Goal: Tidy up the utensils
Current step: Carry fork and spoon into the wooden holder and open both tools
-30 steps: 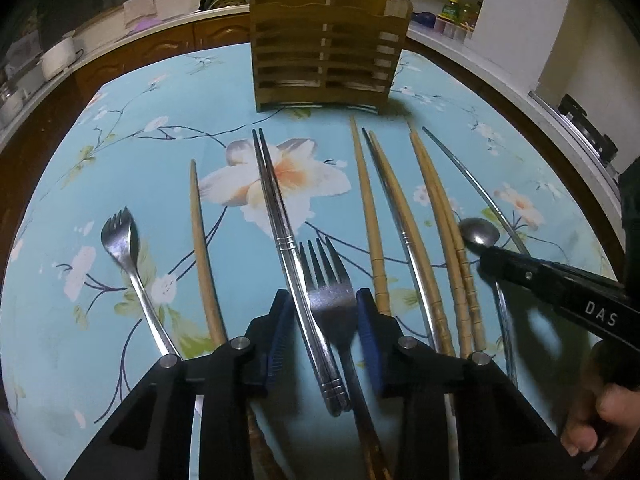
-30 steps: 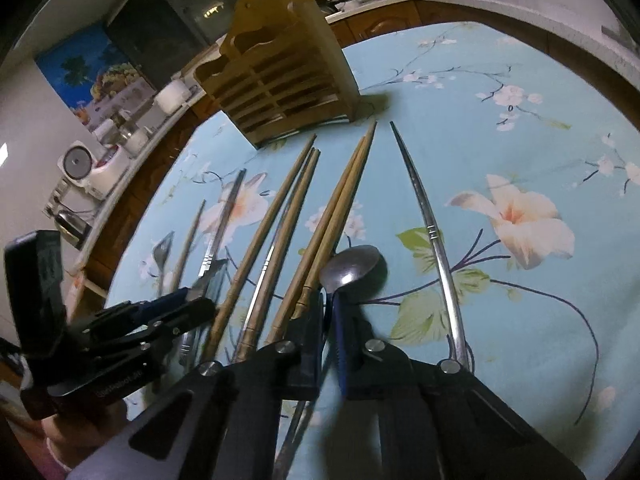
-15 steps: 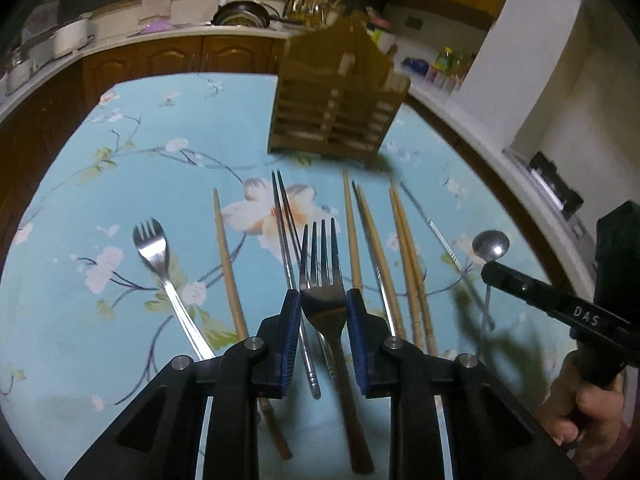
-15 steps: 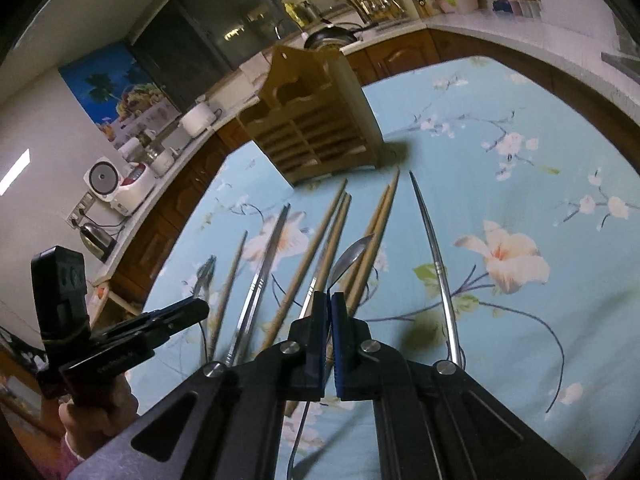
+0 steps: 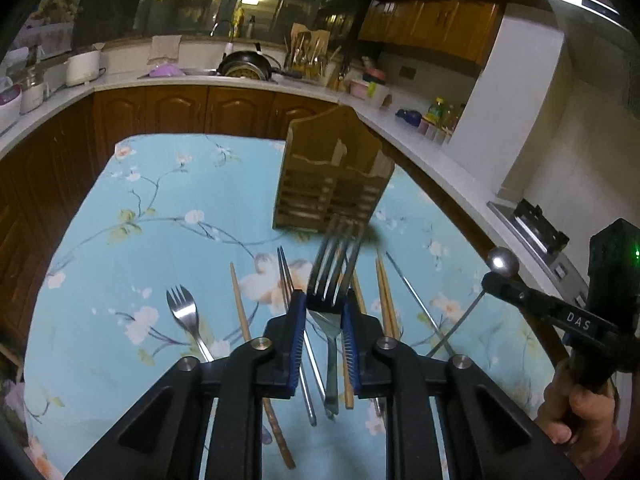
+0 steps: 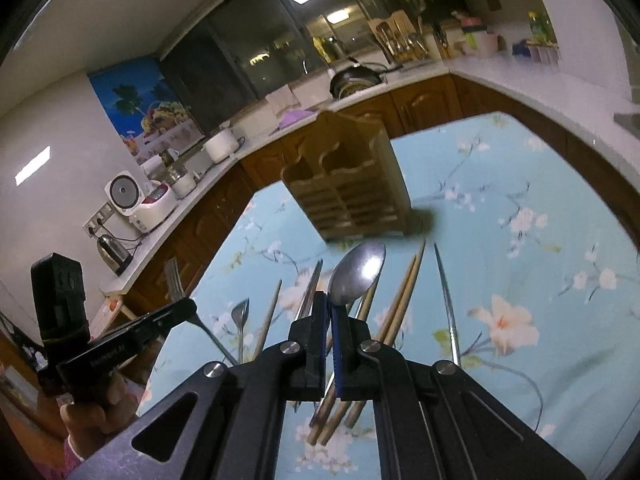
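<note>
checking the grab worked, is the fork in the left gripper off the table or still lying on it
Off the table. The left gripper is shut on the fork, whose prongs point up toward the wooden holder, above the chopsticks lying flat.

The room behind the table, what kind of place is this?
Most likely a home kitchen. A pan sits on the counter by a tap, wooden cabinets run below, and a rice cooker and kettle stand along the wall.
</note>
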`<move>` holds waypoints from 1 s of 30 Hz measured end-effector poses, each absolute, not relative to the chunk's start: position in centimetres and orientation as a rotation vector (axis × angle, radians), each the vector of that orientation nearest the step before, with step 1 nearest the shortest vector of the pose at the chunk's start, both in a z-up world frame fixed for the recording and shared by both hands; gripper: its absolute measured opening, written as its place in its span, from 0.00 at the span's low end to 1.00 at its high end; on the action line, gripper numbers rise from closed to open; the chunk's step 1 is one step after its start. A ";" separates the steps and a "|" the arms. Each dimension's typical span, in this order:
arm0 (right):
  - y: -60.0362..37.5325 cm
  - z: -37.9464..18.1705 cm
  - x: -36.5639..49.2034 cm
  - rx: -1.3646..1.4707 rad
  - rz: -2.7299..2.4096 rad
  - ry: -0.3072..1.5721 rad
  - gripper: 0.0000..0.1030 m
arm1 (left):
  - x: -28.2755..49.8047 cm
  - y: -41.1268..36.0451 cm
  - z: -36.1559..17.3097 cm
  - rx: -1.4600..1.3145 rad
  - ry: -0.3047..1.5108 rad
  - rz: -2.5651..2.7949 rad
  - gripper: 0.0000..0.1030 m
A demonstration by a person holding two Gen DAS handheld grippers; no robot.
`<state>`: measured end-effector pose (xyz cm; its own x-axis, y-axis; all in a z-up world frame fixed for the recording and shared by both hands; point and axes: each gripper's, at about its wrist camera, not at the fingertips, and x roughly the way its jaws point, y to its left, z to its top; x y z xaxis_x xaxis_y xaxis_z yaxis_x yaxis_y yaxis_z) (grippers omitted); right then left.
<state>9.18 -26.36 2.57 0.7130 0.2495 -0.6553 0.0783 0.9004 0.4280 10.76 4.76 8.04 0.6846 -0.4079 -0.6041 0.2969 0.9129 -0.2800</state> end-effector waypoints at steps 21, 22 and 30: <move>-30.5 6.8 14.5 0.398 0.011 0.634 0.02 | 17.0 4.3 12.0 -0.163 0.590 -0.377 0.01; -30.7 7.0 14.9 0.389 0.006 0.626 0.02 | 17.4 4.3 12.2 -0.161 0.579 -0.374 0.01; -30.8 9.7 20.2 0.296 -0.037 0.533 0.02 | 23.2 3.8 14.0 -0.167 0.491 -0.342 0.01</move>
<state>20.21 -30.82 9.74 0.8618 0.0415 -0.5055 0.1113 0.9569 0.2683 23.17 3.81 13.99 0.8267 -0.3600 -0.4325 0.2805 0.9299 -0.2378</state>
